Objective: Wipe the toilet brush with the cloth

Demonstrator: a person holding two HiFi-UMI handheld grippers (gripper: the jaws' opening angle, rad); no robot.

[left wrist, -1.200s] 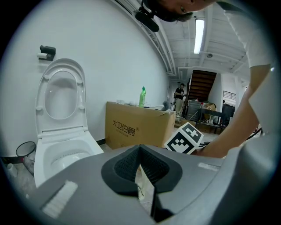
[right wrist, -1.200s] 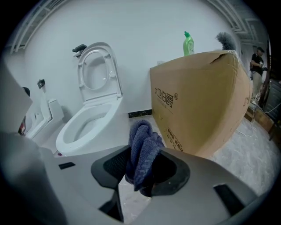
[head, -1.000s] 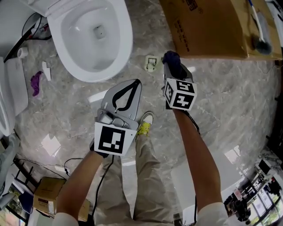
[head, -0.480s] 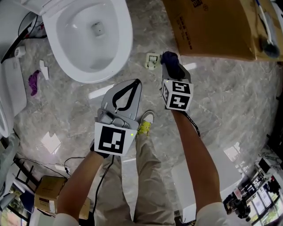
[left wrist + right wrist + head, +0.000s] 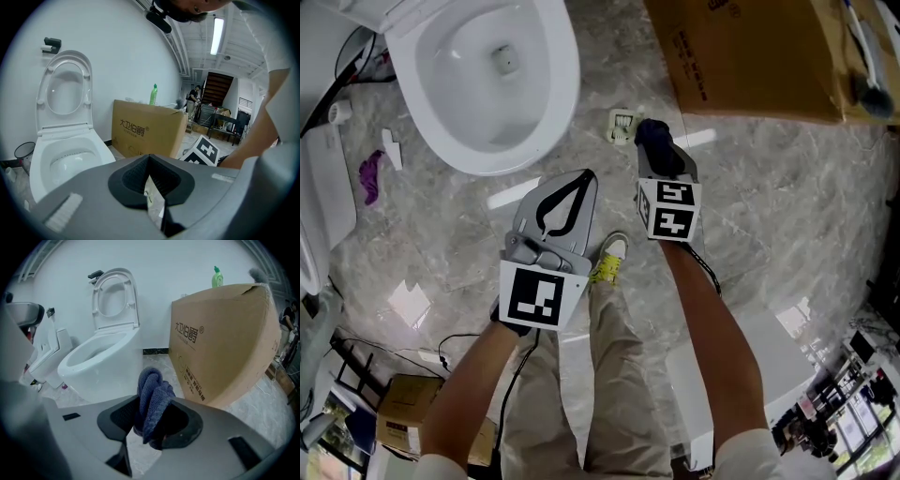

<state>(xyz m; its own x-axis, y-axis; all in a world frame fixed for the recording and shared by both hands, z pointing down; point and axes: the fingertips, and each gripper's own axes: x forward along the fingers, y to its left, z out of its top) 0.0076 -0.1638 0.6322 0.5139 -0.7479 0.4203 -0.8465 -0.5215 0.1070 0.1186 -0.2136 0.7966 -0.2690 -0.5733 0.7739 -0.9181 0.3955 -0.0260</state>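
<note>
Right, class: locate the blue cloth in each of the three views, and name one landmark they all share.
Head view: cloth upper centre, held by the right gripper.
Left gripper view: not in it.
Right gripper view: cloth at centre, bunched between the jaws.
Shared landmark: the cardboard box, in all three.
</note>
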